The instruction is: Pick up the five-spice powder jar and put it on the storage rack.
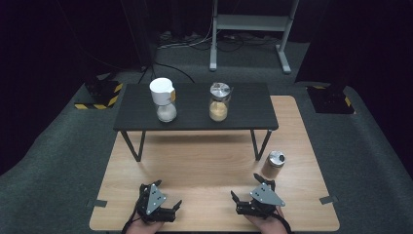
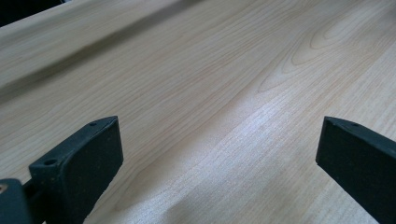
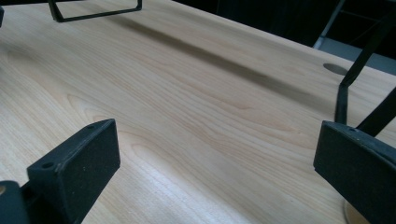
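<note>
My left gripper (image 1: 169,193) rests low over the near left of the wooden table (image 1: 209,161), held by a hand at the bottom edge. Its jaws are wide open with only bare wood between them (image 2: 219,149). My right gripper (image 1: 244,186) sits at the near right, also open over bare wood (image 3: 217,154). A small tan jar with a metal lid (image 1: 273,164) stands on the table just beyond and to the right of the right gripper.
A low black shelf (image 1: 195,119) on thin legs (image 3: 348,91) spans the table's far half. On it stand a jar of white powder with a white top (image 1: 164,100) and a metal-lidded jar of tan grains (image 1: 219,102). Grey carpet surrounds the table.
</note>
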